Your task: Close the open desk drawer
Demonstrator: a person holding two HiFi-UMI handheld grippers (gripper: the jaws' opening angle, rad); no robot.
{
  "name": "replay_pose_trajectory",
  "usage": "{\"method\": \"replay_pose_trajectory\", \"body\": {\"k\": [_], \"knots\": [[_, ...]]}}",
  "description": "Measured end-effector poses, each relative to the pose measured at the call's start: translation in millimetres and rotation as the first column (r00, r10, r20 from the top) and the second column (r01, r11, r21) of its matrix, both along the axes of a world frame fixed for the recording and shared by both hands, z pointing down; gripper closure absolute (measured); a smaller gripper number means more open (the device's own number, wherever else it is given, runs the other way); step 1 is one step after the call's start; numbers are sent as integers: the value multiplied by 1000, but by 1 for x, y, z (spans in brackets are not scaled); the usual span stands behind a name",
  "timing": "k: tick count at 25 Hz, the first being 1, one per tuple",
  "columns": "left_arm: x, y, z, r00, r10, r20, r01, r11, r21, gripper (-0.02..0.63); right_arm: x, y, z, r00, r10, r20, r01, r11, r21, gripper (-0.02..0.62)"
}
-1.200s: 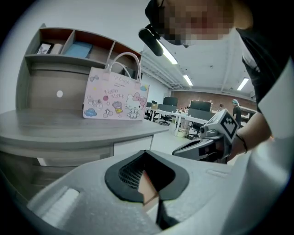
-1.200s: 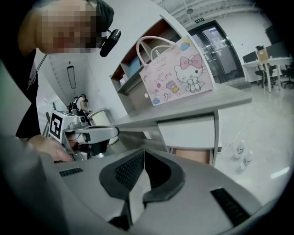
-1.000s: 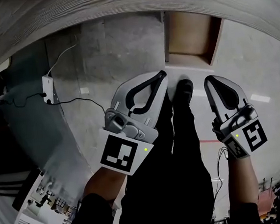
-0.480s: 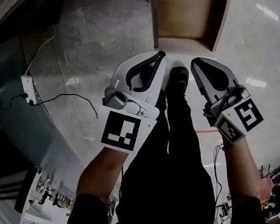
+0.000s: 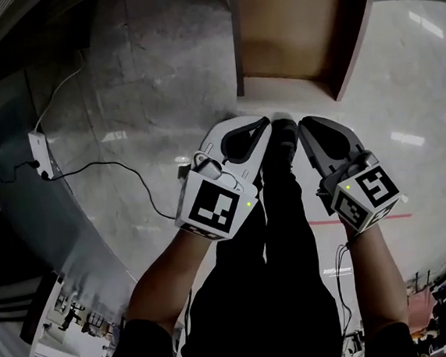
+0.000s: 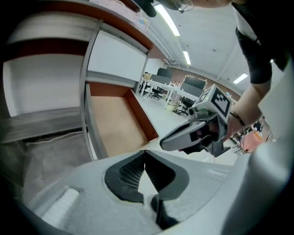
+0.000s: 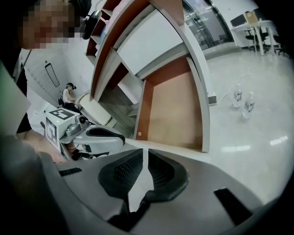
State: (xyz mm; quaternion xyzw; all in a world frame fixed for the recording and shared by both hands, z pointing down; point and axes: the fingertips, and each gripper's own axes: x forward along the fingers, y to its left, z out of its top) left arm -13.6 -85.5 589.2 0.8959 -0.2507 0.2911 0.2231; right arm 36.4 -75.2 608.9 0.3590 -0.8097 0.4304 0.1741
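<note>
The open desk drawer (image 5: pixel 287 26) shows its bare brown bottom at the top of the head view, with its white front edge nearest me. Both grippers hang side by side just short of that front edge and touch nothing. My left gripper (image 5: pixel 263 120) is shut, its tips meeting, and holds nothing. My right gripper (image 5: pixel 302 124) holds nothing either; its jaws are all but together and just starting to open. The left gripper view looks over the left gripper (image 6: pixel 144 152) into the drawer (image 6: pixel 115 124). The right gripper view looks over the right gripper (image 7: pixel 146 151) at the drawer (image 7: pixel 177 112).
A white power strip (image 5: pixel 38 152) with a black cable lies on the grey floor at the left. My legs and a dark shoe (image 5: pixel 286 140) stand below the drawer. The desk top (image 5: pixel 27 20) curves overhead. Two bottles (image 7: pixel 243 103) stand on the floor at the right.
Both grippers have come down and closer together toward the drawer's front edge. The drawer now fills more of the head view. The drawer itself has not moved.
</note>
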Motion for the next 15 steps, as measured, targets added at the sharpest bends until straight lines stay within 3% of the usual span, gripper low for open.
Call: {"method": "replay_pose_trajectory", "body": {"k": [3,6,15], "knots": [[4,13,18,999,38,-19,-40,996,-74,598,-3,6,15,1000,-17,-20,16,999,-41,526],[3,15,34,999,38,2,-37,994,-98,598,1,7,34,999,16,-37,-19,996,-90,520],[-4,4,30,999,-8,-37,6,999,-50,598,11,-7,36,982,189,-20,-190,978,-86,532]]}}
